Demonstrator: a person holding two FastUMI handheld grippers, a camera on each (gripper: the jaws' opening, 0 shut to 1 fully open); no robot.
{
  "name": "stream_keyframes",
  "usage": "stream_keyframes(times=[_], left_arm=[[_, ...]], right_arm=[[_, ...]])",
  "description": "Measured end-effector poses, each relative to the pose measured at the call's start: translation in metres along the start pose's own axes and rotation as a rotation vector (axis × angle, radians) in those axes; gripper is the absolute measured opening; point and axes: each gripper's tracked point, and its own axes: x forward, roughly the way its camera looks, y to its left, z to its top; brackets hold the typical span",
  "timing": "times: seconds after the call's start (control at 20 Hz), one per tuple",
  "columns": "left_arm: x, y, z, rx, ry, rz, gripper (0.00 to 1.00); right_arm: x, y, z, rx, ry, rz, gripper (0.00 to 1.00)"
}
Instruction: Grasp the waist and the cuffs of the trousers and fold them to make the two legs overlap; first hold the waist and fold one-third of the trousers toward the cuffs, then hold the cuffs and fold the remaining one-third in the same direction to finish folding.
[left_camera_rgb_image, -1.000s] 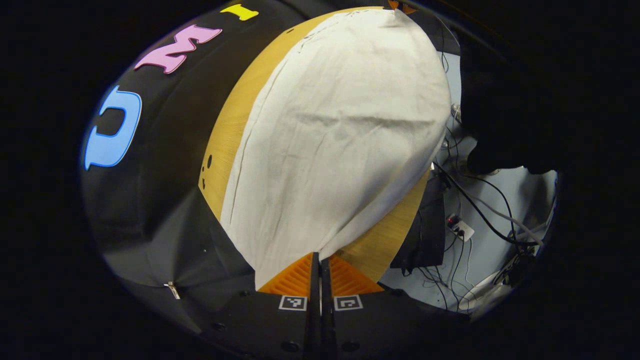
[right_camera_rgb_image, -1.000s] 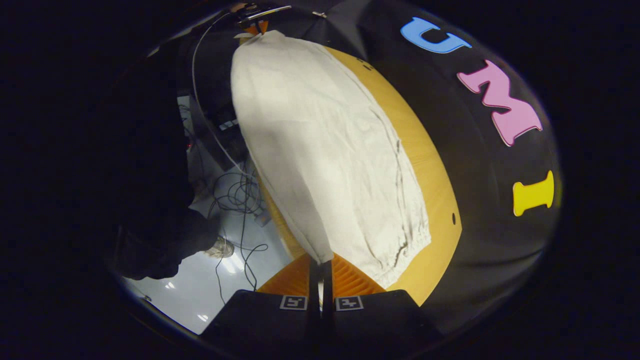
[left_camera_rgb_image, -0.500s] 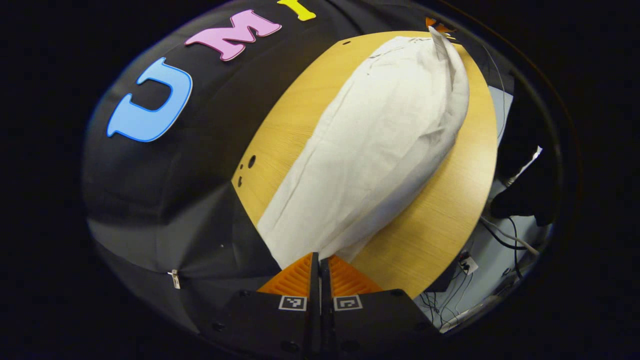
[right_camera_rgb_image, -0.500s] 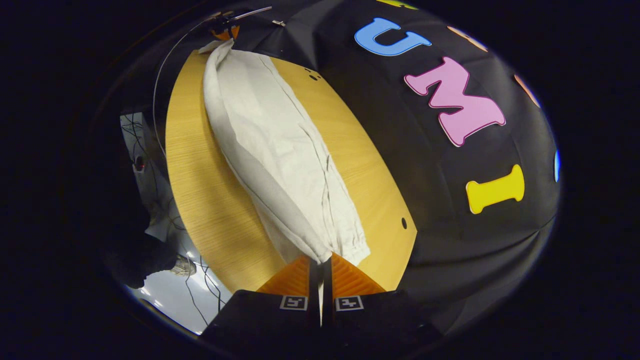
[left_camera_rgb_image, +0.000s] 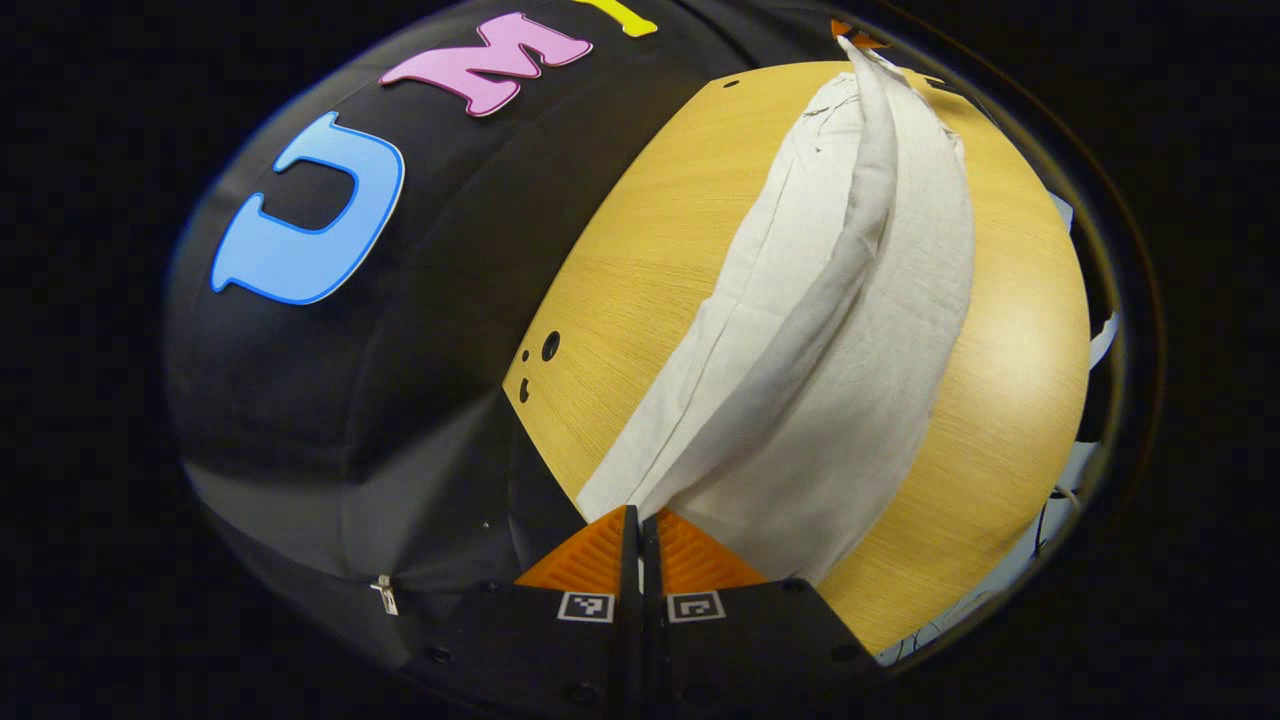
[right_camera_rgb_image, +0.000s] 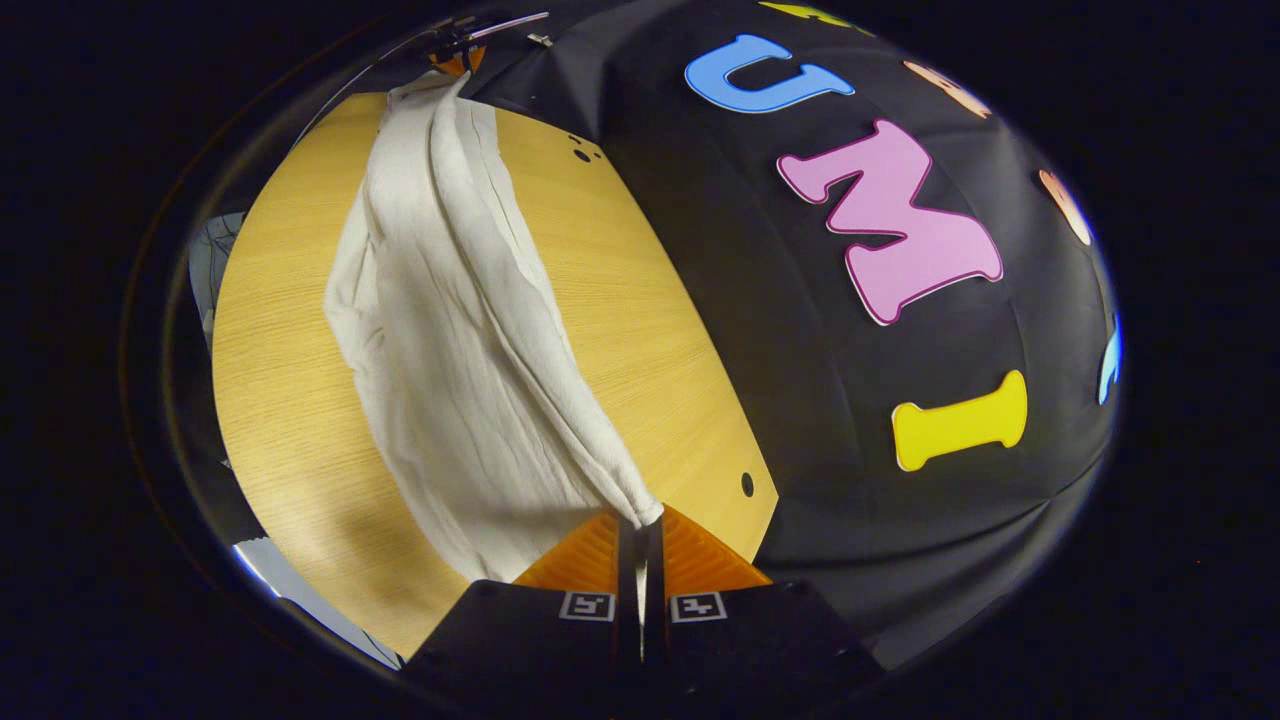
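Trousers: pale cloth, one item, stretched lengthwise over the table between the two grippers. Near end pinched in the left gripper; far end rises to the right gripper at the top edge of the left gripper view. A raised ridge of cloth runs along the length from one pinch to the other, with cloth falling away on both sides onto the wood.

Left gripper: jaws closed on a thin edge of the trousers, fingers nearly meeting. Which end of the garment it holds, waist or cuffs, cannot be told.

Right gripper: jaws likewise closed on the trousers, fingers nearly meeting on a narrow, bunched end. Cloth runs away up the table to the left gripper at the top of the right gripper view.

Table: light wood, small dark holes near its far edge, backed by the black cloth wall.
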Motion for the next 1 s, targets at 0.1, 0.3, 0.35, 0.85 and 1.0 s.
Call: stream_keyframes(times=[0.1, 0.3, 0.35, 0.85, 1.0], left_arm=[[0.018, 0.008, 0.002, 0.003, 0.010, 0.004, 0.05], [0.054, 0.018, 0.007, 0.031, 0.033, 0.002, 0.05], [0.062, 0.019, 0.008, 0.039, 0.036, 0.000, 0.05], [0.121, 0.008, 0.009, 0.065, 0.122, 0.022, 0.06], [0.124, 0.009, 0.005, 0.100, 0.157, 0.082, 0.34]], right_arm=[[0.023, -0.005, 0.003, -0.008, 0.009, 0.008, 0.06], [0.066, -0.003, -0.003, -0.026, 0.039, 0.037, 0.05], [0.075, 0.000, -0.006, -0.033, 0.049, 0.045, 0.05], [0.134, 0.042, -0.049, 0.013, 0.216, 0.060, 0.13], [0.132, 0.033, -0.047, 0.017, 0.222, -0.004, 0.36]])
